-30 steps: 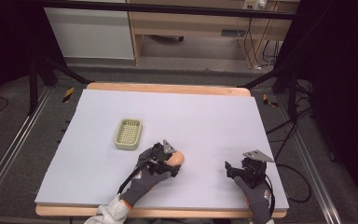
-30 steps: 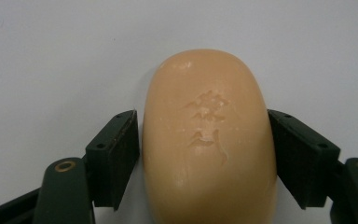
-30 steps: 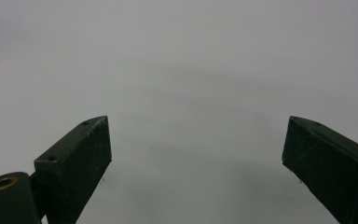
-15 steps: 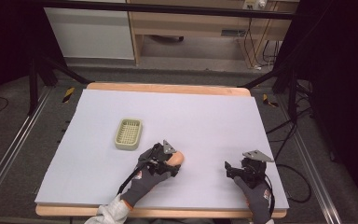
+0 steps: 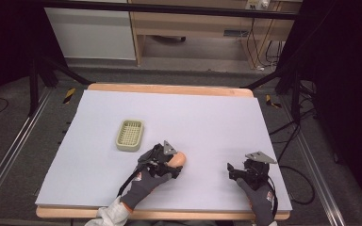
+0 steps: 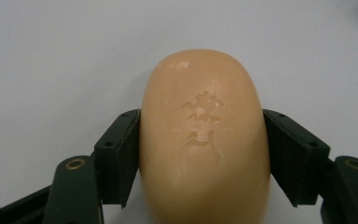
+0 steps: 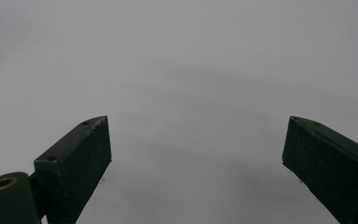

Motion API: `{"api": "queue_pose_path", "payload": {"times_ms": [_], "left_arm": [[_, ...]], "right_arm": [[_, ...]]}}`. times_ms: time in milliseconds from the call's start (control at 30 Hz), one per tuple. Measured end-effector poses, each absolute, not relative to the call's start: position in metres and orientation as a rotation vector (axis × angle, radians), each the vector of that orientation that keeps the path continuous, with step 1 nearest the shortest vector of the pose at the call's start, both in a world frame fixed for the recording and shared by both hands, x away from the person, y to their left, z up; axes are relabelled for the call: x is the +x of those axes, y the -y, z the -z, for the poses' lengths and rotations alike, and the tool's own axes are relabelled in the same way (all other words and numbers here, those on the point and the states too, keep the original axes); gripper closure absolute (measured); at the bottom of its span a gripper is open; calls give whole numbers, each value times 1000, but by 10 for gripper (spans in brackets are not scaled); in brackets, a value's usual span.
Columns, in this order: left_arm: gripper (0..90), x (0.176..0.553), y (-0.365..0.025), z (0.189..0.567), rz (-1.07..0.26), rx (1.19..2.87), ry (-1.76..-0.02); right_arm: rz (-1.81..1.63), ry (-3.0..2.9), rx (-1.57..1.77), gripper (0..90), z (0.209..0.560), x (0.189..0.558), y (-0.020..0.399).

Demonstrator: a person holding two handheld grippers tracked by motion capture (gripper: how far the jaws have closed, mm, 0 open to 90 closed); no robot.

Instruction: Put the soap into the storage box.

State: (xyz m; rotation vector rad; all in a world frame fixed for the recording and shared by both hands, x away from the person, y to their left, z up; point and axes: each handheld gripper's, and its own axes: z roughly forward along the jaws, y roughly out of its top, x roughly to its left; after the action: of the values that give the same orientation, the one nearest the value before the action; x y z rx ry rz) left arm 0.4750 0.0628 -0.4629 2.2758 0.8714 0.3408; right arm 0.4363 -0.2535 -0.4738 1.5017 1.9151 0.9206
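Note:
A peach-coloured oval soap bar (image 6: 200, 93) with a stamped mark on top lies between the black jaws of my left gripper (image 6: 200, 149), which is shut on its two long sides. In the high view the soap (image 5: 180, 158) sits low over the mat at the front centre, with the left gripper (image 5: 167, 163) held by a gloved hand. A pale green slotted soap dish (image 5: 130, 135) stands on the mat a little to the left and behind. My right gripper (image 5: 233, 170) rests near the front right, and its jaws stand wide open (image 7: 196, 144) over bare mat.
A light grey mat (image 5: 207, 117) covers the wooden table (image 5: 169, 88). Black frame poles, cables and a cabinet stand on the floor beyond the far edge.

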Motion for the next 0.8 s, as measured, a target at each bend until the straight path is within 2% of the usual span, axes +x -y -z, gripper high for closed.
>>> {"api": "queue_pose_path", "payload": {"times_ms": [800], "left_arm": [[316, 471, -89, 439, -349, 2208, -896]], "right_arm": [[-923, -1910, 1503, 83, 473, 436, 254]]}}
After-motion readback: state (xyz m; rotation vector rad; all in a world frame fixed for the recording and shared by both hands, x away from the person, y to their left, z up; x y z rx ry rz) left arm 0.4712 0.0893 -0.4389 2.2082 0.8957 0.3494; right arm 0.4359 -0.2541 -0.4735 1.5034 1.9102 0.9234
